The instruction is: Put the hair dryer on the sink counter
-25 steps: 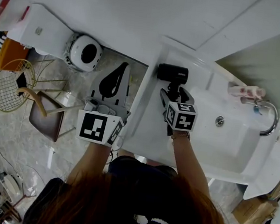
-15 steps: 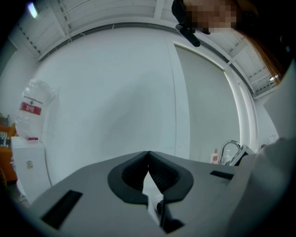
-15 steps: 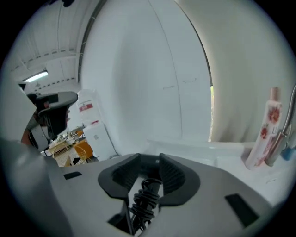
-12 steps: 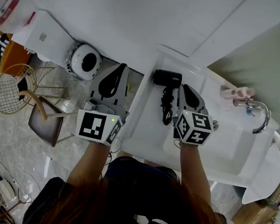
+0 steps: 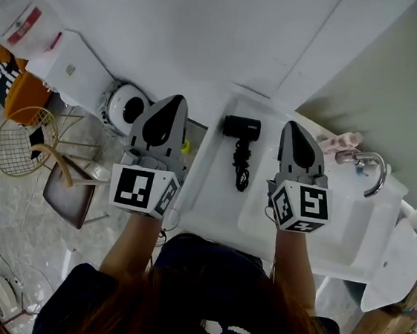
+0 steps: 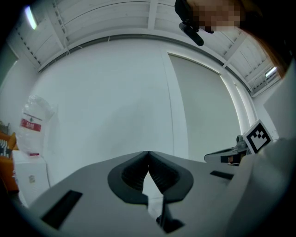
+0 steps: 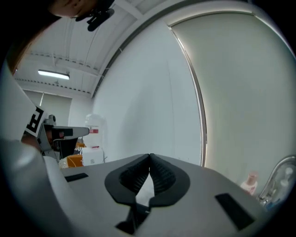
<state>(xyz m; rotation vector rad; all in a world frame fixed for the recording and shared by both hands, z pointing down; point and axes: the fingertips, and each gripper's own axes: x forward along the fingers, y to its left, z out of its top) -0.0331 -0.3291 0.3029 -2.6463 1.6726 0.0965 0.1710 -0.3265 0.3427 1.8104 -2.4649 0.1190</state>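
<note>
Now hair dryer (image 5: 241,128) on counter (image 5: 212,200) between left gripper (image 5: 174,101), right gripper (image 5: 294,126); fingers closed empty, right's just closed.

The hair dryer (image 5: 241,126) and its coiled cord (image 5: 241,166) take up the rear left of the bench (image 5: 209,192), whose front strip is bare. To the right the basin (image 5: 340,230) lies open. A faucet (image 5: 378,174) and a pink bottle (image 5: 336,143) crowd its far rim against the wall (image 5: 208,35).
</note>
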